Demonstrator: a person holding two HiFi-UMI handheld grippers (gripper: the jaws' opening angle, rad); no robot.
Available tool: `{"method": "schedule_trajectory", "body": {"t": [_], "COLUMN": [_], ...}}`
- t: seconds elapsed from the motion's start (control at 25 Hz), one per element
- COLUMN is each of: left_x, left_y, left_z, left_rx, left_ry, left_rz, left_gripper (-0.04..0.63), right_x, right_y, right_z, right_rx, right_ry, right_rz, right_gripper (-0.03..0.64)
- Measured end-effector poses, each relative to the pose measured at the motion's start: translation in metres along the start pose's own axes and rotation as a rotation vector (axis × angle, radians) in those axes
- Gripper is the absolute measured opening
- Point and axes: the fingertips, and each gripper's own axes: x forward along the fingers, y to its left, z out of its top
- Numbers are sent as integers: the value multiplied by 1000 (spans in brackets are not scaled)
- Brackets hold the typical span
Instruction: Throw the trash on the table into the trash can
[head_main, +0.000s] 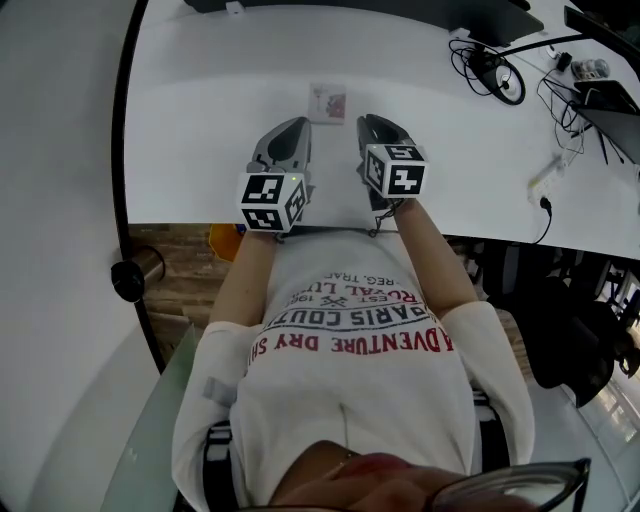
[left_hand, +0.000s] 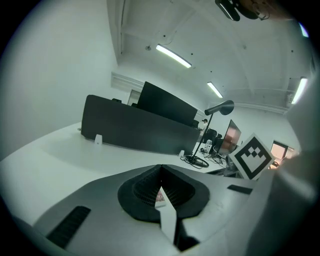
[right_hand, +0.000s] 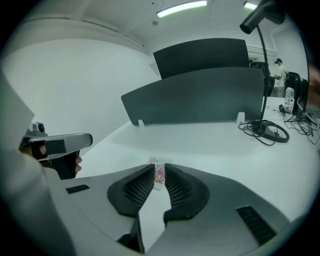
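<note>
The trash item, a small flat printed packet (head_main: 328, 103), is lying on the white table (head_main: 200, 110) directly in front of the person, well apart from the cables (head_main: 490, 72) at the far right. The packet is resting flat. Its outline is slightly longer than it is wide, and its long axis is running away from the person toward the dark divider panel (right_hand: 200, 95), with one short end facing the grippers. The left gripper (head_main: 293, 128) and the right gripper (head_main: 372, 124) are hovering side by side above the table, both pointing forward and downward. The packet is sitting just ahead of their tips, between the two, and is touching neither. In the left gripper view, the jaws are meeting at their tips and clamping nothing; the packet is showing only through the wedge-shaped gap below the tips. In the right gripper view, the jaws are standing almost together with only a narrow slit between them and are gripping nothing. The packet is appearing directly in line with that slit, on the table beyond the tips.
</note>
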Motion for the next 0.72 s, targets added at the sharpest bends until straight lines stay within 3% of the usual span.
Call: {"method": "schedule_trajectory", "body": {"t": [0.08,0.24,0.6,0.72], "left_x": [6,21,43,47], "left_y": [19,49,86,90], "left_z": [-1,-9,-26,-30], "left_rx": [-4,-18,-34,-40], "left_ry": [18,62,133,144], "left_rz": [-3,-17,-74,-86], "left_gripper": [23,23,23,23], "right_x": [25,68,118,121], "right_y": [7,12,-10,-17], "right_z": [-3,-14,-28,-35], "right_rx": [5,26,64,27], "right_ry": [43,132,270,293], "right_rz": [6,3,-132,-192], "right_gripper": [149,203,216,158]}}
